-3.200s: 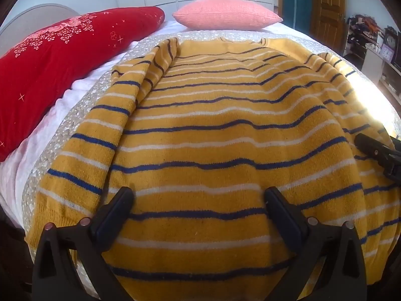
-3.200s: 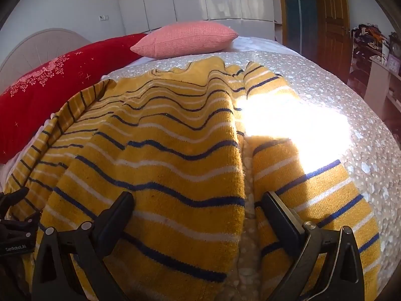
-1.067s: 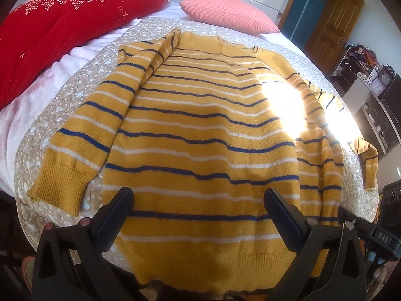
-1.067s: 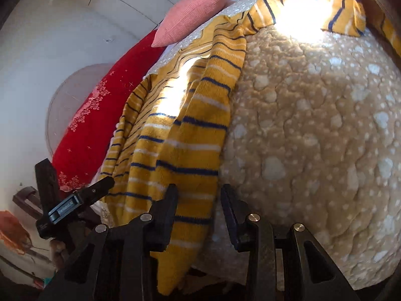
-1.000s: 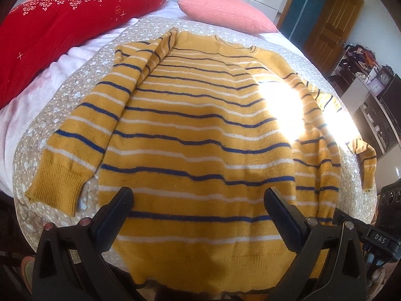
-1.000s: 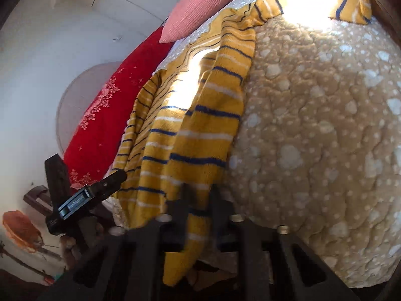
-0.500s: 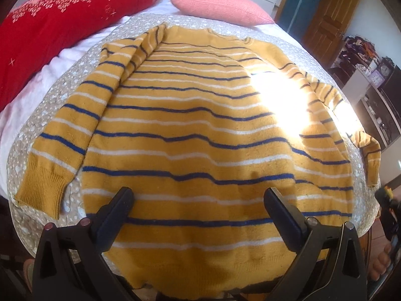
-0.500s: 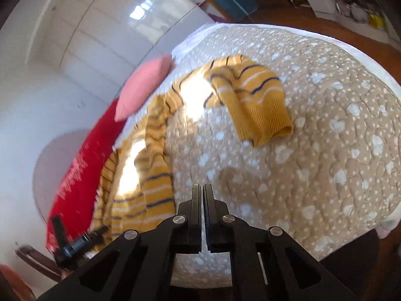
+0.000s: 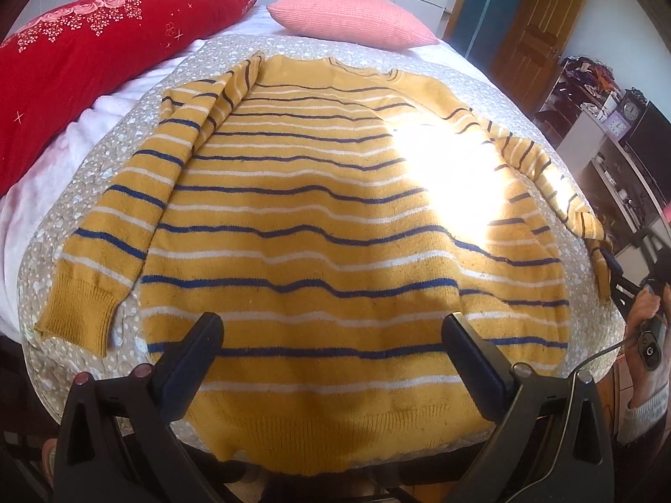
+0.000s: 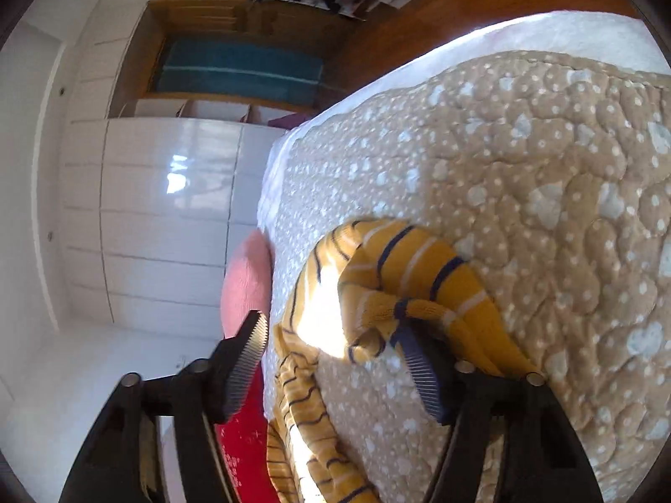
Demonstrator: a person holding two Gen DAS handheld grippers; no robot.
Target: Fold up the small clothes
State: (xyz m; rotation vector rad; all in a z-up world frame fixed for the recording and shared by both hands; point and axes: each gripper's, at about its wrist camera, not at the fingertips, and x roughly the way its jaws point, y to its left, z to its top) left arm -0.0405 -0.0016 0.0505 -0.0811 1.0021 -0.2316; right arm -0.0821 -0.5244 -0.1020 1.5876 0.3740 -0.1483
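Observation:
A yellow sweater [image 9: 318, 226] with blue and white stripes lies flat on the bed, hem toward me. Its left sleeve [image 9: 126, 226] lies alongside the body. Its right sleeve [image 9: 557, 184] hangs off the right bed edge. My left gripper [image 9: 331, 360] is open above the hem, holding nothing. My right gripper [image 10: 331, 360] is open and tilted sideways; its lower finger [image 10: 415, 360] is against the bunched right sleeve [image 10: 402, 281], the other finger is apart from it. The right gripper also shows at the right edge of the left wrist view [image 9: 625, 276].
A beige dotted quilt [image 9: 54, 226] covers the bed, also in the right wrist view [image 10: 545, 167]. A red pillow [image 9: 75, 50] and a pink pillow [image 9: 352, 16] lie at the head. White wardrobe doors [image 10: 167, 218], a wooden door [image 9: 532, 33] and shelves [image 9: 604, 142] stand to the right.
My right gripper has opened from shut and moved up against the right sleeve, rolling sideways. My left gripper has stayed open over the hem with a slight shift in view.

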